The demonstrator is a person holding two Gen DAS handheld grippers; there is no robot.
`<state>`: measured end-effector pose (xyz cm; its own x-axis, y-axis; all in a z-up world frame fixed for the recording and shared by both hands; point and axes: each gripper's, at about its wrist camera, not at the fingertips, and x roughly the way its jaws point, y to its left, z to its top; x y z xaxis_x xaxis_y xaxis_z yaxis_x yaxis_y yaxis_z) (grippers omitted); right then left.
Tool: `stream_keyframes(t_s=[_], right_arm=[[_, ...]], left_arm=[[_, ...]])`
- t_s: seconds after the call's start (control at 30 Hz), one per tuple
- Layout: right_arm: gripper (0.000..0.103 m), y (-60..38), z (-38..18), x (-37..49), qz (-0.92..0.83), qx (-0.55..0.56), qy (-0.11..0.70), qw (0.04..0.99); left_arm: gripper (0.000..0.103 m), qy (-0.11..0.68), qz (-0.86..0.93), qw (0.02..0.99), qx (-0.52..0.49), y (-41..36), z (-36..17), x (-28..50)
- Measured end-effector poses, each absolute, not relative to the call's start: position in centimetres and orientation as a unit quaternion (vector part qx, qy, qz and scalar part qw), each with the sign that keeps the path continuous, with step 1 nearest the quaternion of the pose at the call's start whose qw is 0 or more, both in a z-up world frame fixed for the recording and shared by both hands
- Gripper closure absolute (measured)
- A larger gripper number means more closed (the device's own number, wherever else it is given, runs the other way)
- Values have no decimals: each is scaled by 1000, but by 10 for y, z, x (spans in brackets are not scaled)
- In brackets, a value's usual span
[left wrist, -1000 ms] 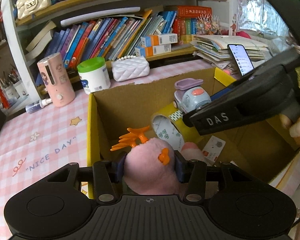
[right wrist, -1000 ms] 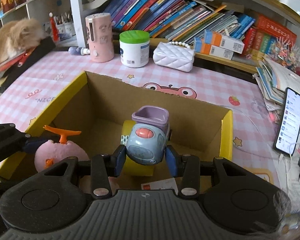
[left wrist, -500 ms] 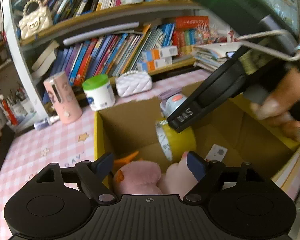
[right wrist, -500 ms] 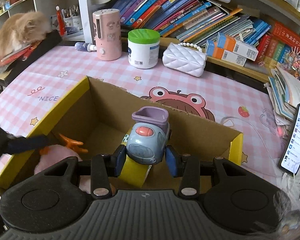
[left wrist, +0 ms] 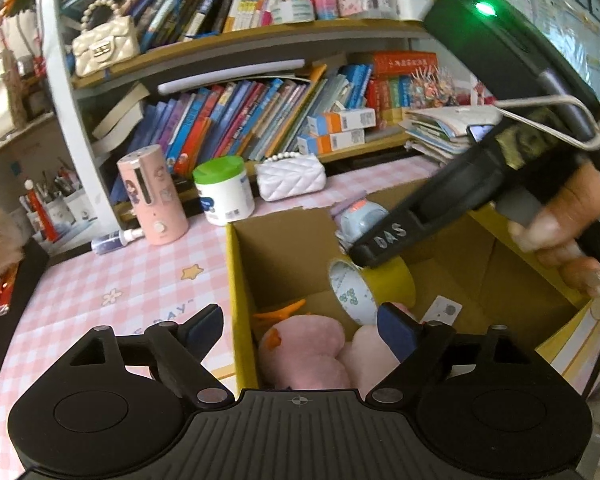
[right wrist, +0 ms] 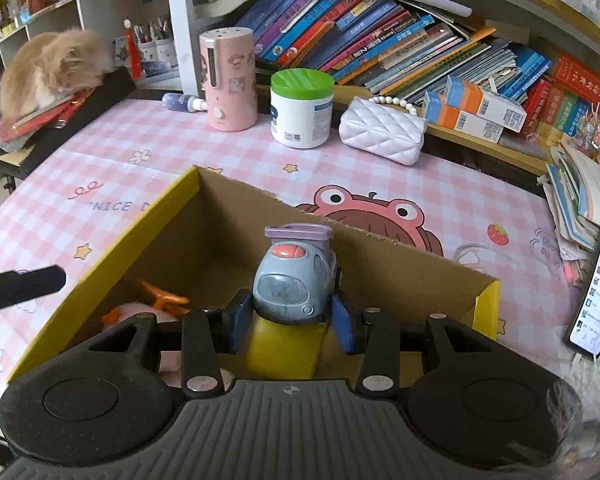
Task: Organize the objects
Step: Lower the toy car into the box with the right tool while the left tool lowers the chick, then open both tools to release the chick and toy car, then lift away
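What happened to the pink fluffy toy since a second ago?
The left gripper let go of the pink plush toy; it now lies in the cardboard box, and the jaws are opening. The right gripper still clamps the toy car over the box.

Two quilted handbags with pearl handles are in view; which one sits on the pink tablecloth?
The white handbag, beside the green-lidded jar. The cream handbag with the clasp sits up on the bookshelf instead.

The left gripper [left wrist: 300, 326] points downward, its jaws opening wide with nothing pressed between the blue pads [left wrist: 394, 330]. The right gripper [right wrist: 294, 314], tilted steeply down, stays out of nothing: its pads [right wrist: 242, 322] clamp a toy car [right wrist: 294, 280], a hand [left wrist: 568, 232] wrapped round its handle.
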<state>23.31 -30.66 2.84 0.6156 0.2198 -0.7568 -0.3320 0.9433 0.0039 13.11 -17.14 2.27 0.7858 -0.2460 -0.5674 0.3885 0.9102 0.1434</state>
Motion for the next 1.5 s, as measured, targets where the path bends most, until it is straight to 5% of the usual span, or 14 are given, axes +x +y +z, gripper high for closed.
stream_keyframes(t_s=[0.73,0.97,1.5], right_arm=[[61,-297,-1,218,136,-103,444,880],[31,-294,11,204,129,-97,424,891],[11,-282,60,118,36,-34,338,940]], left_arm=[[10,275,-141,949,61,-143,36,100],[6,266,-125,955,41,-125,44,89],[2,262,-94,960,4,-63,48,54]])
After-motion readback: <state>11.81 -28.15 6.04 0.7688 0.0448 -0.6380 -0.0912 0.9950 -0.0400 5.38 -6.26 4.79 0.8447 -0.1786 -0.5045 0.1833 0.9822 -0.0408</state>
